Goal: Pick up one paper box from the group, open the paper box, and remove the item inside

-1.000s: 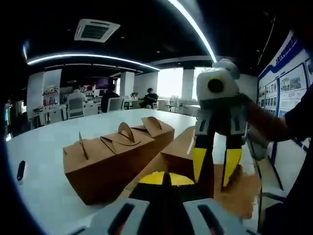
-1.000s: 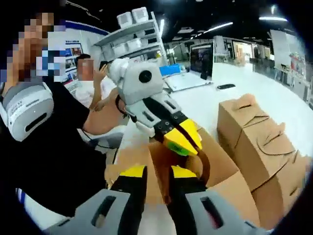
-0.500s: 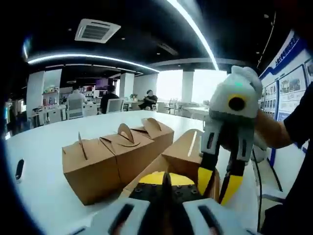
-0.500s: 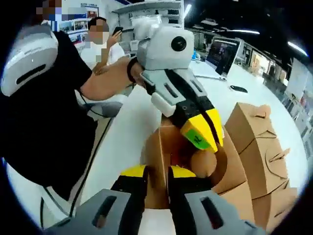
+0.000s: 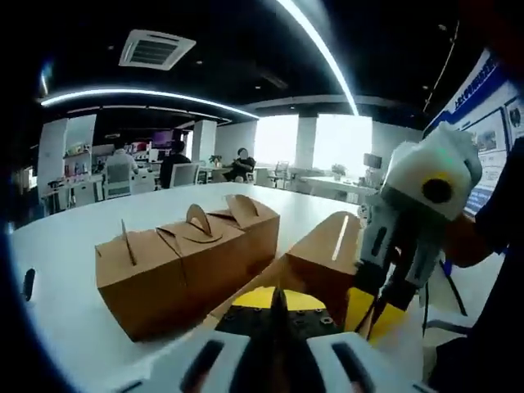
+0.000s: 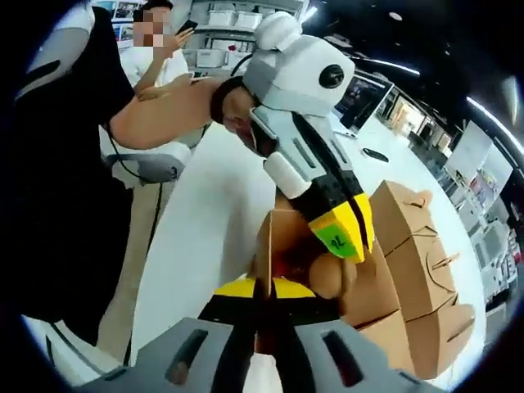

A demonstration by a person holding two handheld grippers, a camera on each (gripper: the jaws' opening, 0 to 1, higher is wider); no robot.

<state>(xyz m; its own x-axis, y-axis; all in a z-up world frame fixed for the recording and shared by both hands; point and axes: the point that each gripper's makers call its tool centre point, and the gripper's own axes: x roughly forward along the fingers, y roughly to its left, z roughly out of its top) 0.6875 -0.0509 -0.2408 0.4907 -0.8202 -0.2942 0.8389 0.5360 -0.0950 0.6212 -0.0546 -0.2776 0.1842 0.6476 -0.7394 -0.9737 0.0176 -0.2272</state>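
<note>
Opening step: the right tongs (image 6: 264, 288) pinch a flap of the opened paper box (image 6: 360, 278); the left tongs (image 6: 344, 233) grip its rim. Next, pulling out the item.

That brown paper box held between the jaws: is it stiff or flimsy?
The open box is probably thin card: a flap already stands bent up. Both grippers look pinched on its walls, so it's likely light. It would probably crease if squeezed hard.

In the left gripper view, the closed boxes (image 5: 184, 266) sit side by side on the table (image 5: 65, 262) (left of the opened box (image 5: 315, 262)).
</note>
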